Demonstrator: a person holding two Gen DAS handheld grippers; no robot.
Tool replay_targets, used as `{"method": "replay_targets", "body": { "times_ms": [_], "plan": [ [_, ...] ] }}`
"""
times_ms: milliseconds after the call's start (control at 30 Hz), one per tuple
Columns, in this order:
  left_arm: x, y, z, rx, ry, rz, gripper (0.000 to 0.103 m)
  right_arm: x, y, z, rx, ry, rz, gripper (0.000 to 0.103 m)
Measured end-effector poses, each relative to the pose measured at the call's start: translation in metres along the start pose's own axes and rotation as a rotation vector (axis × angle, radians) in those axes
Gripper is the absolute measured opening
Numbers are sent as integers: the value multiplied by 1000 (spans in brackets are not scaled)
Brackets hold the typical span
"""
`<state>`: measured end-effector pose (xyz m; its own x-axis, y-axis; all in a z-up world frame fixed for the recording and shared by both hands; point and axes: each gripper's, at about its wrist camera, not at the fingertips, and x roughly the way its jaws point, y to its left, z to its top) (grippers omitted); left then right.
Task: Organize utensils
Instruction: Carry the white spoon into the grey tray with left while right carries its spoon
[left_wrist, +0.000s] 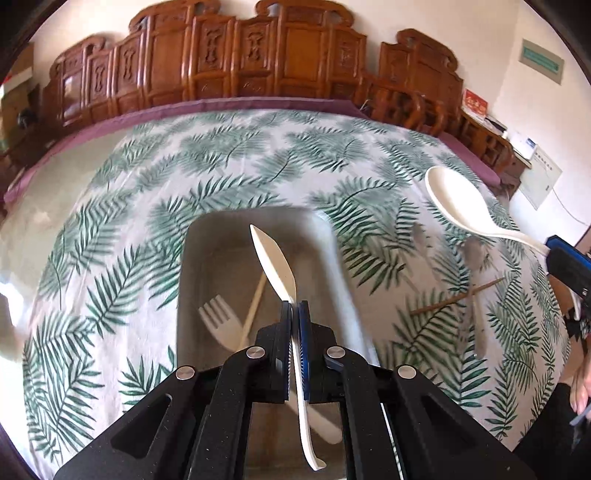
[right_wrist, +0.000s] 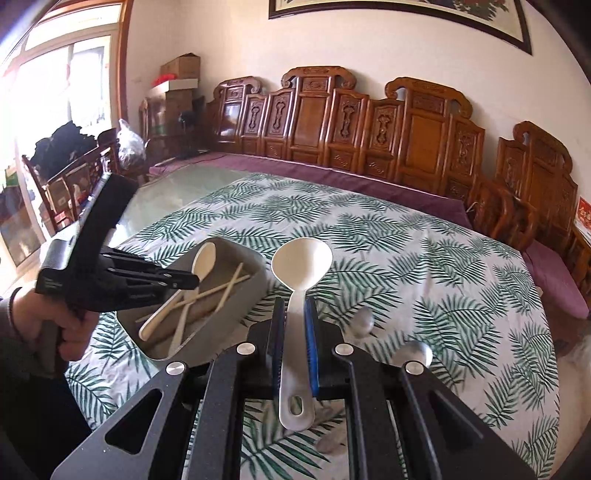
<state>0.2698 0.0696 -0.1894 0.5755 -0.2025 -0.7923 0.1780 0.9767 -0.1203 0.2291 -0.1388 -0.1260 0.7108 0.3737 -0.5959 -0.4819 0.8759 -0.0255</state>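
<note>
My left gripper (left_wrist: 294, 308) is shut on a cream spoon (left_wrist: 275, 264), seen edge-on, held over the grey tray (left_wrist: 332, 243). In the tray lie a cream fork (left_wrist: 218, 321) and a chopstick (left_wrist: 255, 299). In the right wrist view the left gripper (right_wrist: 192, 282) holds that spoon (right_wrist: 205, 260) above the tray (right_wrist: 255, 275). My right gripper (right_wrist: 294, 306) is shut on a white rice paddle (right_wrist: 301, 269), held above the cloth right of the tray. The paddle also shows in the left wrist view (left_wrist: 461, 201).
A leaf-print cloth (right_wrist: 424, 266) covers the table. Two metal spoons (right_wrist: 413, 352) lie on it near my right gripper. A brown chopstick (left_wrist: 458, 297) and a metal utensil (left_wrist: 476, 295) lie right of the tray. Carved wooden chairs (right_wrist: 369, 122) line the far side.
</note>
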Motion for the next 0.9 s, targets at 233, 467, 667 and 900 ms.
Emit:
{"method": "replay_targets", "body": {
  "times_ms": [233,467,667,900],
  "plan": [
    [10,16,-8,-31,42,24,3,15,22,8,-11,22,24,12],
    [6,22,-6,-42,37,18,8,26,43,14,-28,39,37,13],
    [-12,28,0,-54,-20,27,21,36,62,20,-41,51,48,13],
    [-25,43,9,-68,-62,69,34,54,79,24,-53,71,63,12]
  ]
}}
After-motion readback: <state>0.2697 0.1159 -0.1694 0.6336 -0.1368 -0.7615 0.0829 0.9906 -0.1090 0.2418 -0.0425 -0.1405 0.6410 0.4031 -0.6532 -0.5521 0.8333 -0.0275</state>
